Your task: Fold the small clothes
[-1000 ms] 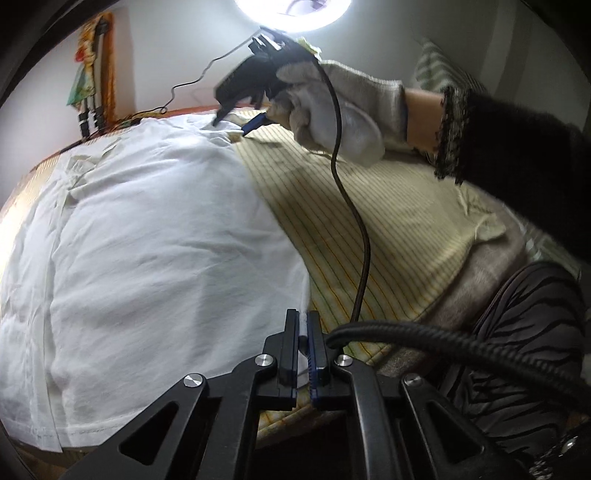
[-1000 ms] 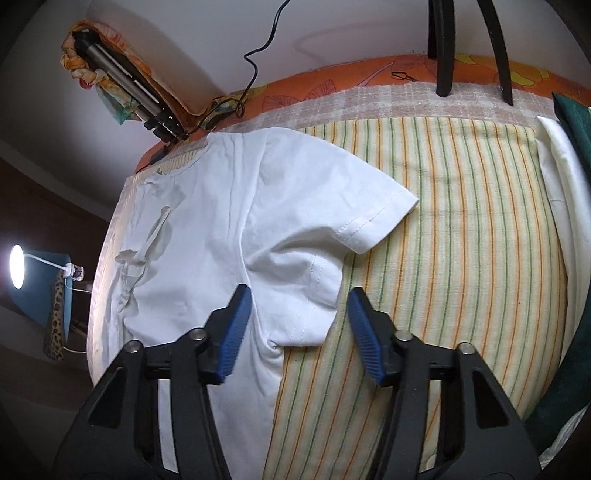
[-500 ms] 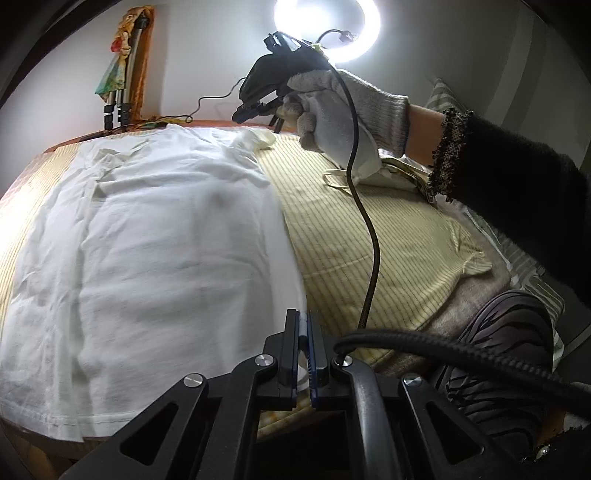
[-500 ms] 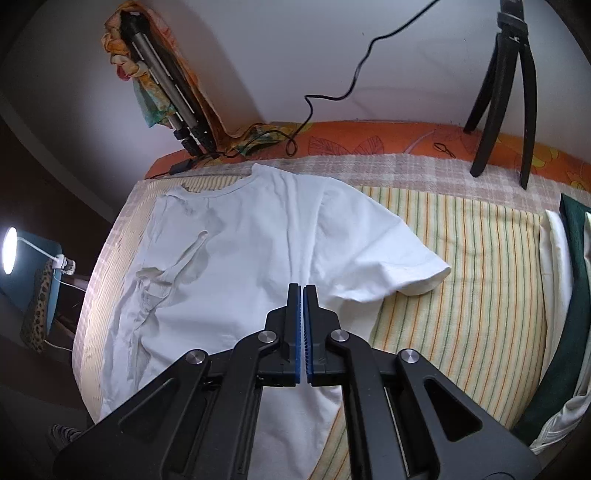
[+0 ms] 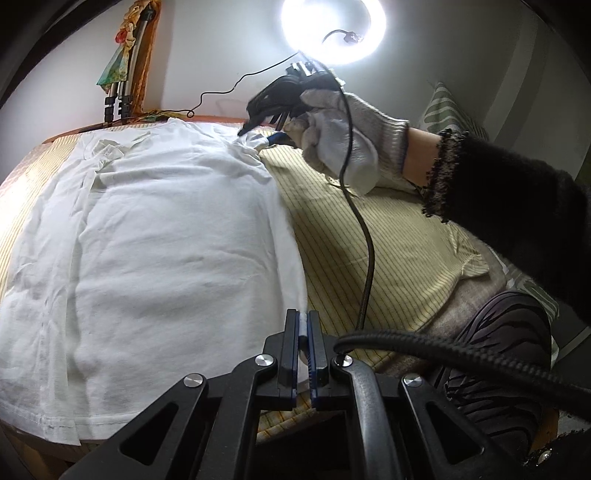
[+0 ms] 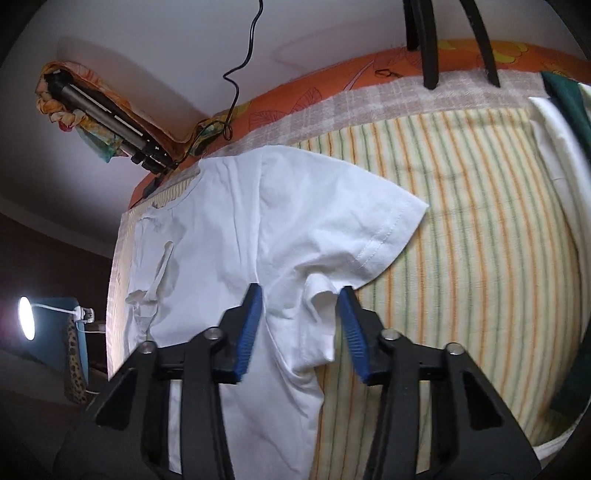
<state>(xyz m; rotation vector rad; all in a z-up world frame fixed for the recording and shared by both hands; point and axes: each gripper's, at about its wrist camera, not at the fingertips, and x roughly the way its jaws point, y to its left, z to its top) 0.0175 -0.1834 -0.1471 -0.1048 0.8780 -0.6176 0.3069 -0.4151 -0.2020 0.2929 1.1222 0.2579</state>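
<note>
white cotton, a small t-shirt [image 5: 155,236], lies spread flat on a yellow striped sheet [image 5: 388,251] over the bed, its neck toward the wall and its hem nearest the left camera. the left gripper [image 5: 303,332] has its jaws pressed together on the shirt's side edge near the hem, a strip of white fabric pinched between the blue pads. the right gripper [image 6: 301,310], held in a gloved hand [image 5: 340,136], points down over the armpit below the short sleeve [image 6: 369,229]; its jaws have just been opening and now stand apart, a bunched fold of the shirt lying between the pads without being pressed. a ring light [image 5: 332,29] glares on the wall beyond, and a folded tripod [image 6: 110,125] leans in the corner.
</note>
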